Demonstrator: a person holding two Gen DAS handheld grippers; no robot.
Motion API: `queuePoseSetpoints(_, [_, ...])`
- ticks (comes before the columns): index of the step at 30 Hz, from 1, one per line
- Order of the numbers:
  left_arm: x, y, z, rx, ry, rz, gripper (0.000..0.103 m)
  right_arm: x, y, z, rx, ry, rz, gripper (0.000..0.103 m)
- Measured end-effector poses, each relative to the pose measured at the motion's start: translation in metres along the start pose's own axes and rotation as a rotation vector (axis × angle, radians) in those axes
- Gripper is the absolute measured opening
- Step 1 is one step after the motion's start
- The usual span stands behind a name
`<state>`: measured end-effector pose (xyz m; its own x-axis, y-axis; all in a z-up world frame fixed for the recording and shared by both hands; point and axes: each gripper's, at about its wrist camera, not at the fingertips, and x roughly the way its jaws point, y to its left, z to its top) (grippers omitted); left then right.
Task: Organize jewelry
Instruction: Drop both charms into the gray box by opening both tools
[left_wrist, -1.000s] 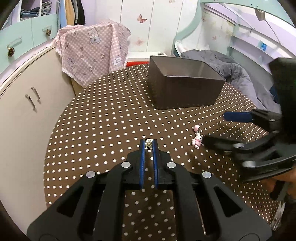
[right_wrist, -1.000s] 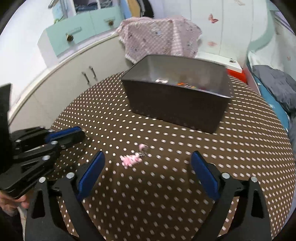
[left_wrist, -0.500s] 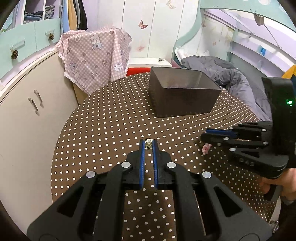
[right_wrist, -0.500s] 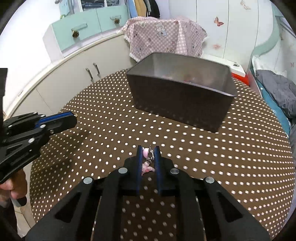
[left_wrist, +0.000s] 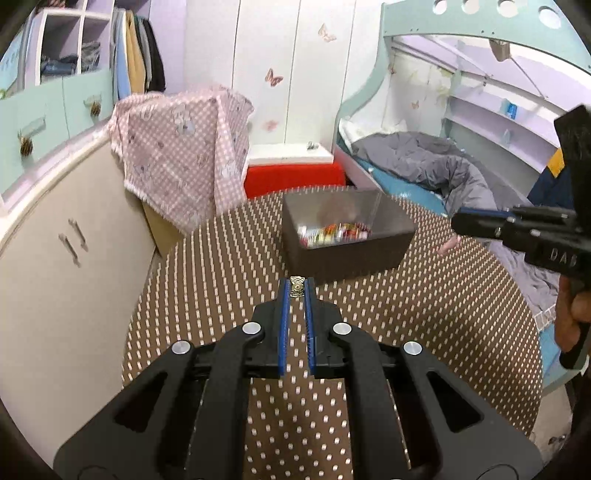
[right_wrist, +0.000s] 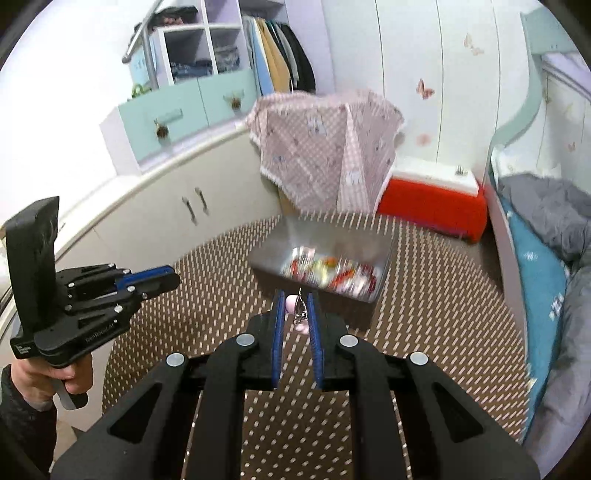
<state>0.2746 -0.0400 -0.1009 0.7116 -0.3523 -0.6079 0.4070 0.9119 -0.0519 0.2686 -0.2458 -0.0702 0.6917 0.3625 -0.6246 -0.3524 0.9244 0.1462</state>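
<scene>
My left gripper (left_wrist: 297, 286) is shut on a small gold ornament (left_wrist: 297, 287) pinched at its fingertips, lifted above the dotted table (left_wrist: 221, 266). My right gripper (right_wrist: 295, 304) is shut on a pink charm with a metal clasp (right_wrist: 299, 312), which hangs between its blue pads. Ahead of both stands a dark box (left_wrist: 347, 254) (right_wrist: 325, 295) with colourful jewelry inside. In the left wrist view the right gripper (left_wrist: 461, 221) shows at the right, level with the box. The left gripper (right_wrist: 170, 278) shows at the left of the right wrist view, held by a hand (right_wrist: 44, 376).
The round brown table with white dots ends near a cream cabinet (left_wrist: 55, 258) on the left. A pink checked cloth (right_wrist: 325, 147) drapes over something behind the table. A red and white box (right_wrist: 432, 199) and a bed with a grey blanket (left_wrist: 424, 166) lie beyond.
The right gripper closed on the pink charm and lifted it off the table. Both grippers have risen, so the box's contents now show from above.
</scene>
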Motion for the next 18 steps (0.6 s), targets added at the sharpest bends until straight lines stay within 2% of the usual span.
queuePoseSetpoints(4, [-0.006, -0.005, 0.032, 0.029, -0.052, 0.001, 0.008, -0.017, -0.005, 0.036, -0.040, -0.059, -0.018, 0.011])
queuePoseSetpoints(9, [0.009, -0.016, 0.072, 0.053, -0.070, -0.021, 0.008, -0.012, -0.013, 0.070, -0.051, -0.079, -0.019, 0.011])
queuePoseSetpoints(15, [0.053, -0.021, 0.100, 0.038, -0.002, -0.078, 0.008, 0.028, -0.033, 0.084, 0.001, -0.004, -0.008, 0.011])
queuePoseSetpoints(17, [0.070, -0.019, 0.104, 0.018, 0.043, -0.067, 0.009, 0.043, -0.044, 0.084, 0.040, 0.025, -0.020, 0.013])
queuePoseSetpoints(18, [0.075, -0.017, 0.105, 0.010, 0.060, -0.049, 0.012, 0.050, -0.052, 0.083, 0.080, 0.035, -0.017, 0.016])
